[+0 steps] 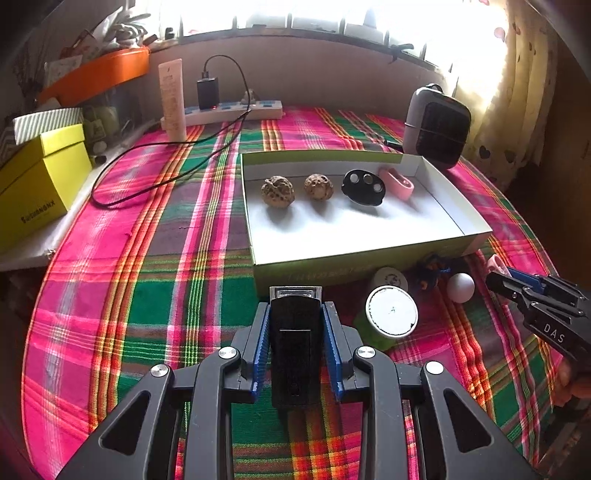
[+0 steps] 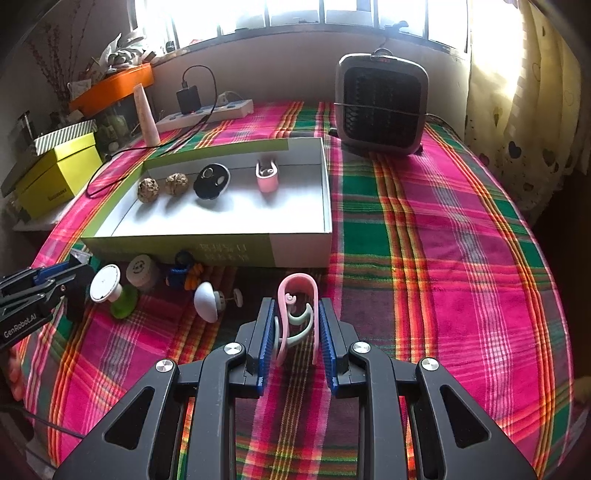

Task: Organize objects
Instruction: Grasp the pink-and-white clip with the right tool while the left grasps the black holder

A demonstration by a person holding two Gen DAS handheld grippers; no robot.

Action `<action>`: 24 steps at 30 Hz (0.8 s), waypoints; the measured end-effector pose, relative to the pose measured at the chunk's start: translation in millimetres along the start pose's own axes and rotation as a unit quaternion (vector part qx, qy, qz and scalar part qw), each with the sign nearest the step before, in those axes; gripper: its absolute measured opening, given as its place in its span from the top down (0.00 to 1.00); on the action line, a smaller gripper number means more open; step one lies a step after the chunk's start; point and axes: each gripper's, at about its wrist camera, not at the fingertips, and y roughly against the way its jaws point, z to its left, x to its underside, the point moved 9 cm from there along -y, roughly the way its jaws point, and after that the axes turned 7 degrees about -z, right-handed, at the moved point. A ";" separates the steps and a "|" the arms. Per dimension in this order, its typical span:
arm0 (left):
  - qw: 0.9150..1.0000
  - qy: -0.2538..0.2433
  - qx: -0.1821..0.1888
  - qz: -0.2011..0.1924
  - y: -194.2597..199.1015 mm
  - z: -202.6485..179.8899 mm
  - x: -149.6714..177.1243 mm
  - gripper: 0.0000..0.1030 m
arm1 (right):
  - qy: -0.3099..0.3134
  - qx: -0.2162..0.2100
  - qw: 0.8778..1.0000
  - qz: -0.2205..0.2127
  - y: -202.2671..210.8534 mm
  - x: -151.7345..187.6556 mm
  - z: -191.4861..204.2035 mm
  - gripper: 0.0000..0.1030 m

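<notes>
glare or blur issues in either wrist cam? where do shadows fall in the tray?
Left wrist: window blown out, strong fisheye bend, tray sharp, the walnuts' shadows fall toward the camera. Right wrist: same blown window, curtain washed out, pink clip crisp, corners vignetted.

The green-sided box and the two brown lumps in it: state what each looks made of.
Box: likely cardboard, thin folded walls, matte white inside, printed green outside. Brown lumps: hard, deeply wrinkled, dull shells, probably walnuts, though not certain.
</notes>
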 end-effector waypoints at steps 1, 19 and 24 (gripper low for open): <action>1.000 0.001 -0.001 0.004 -1.8 0.4 2.1 0.75 | 0.000 0.000 1.000 0.000 -0.2 0.4 0.3 0.76; 1.000 -0.009 0.009 0.021 -0.3 -4.1 22.0 0.71 | 0.003 -0.011 1.000 0.003 -0.9 3.4 10.3 0.76; 1.000 -0.011 0.003 0.021 0.0 -2.9 22.1 0.75 | 0.006 -0.014 1.000 0.002 -0.1 3.2 14.6 0.76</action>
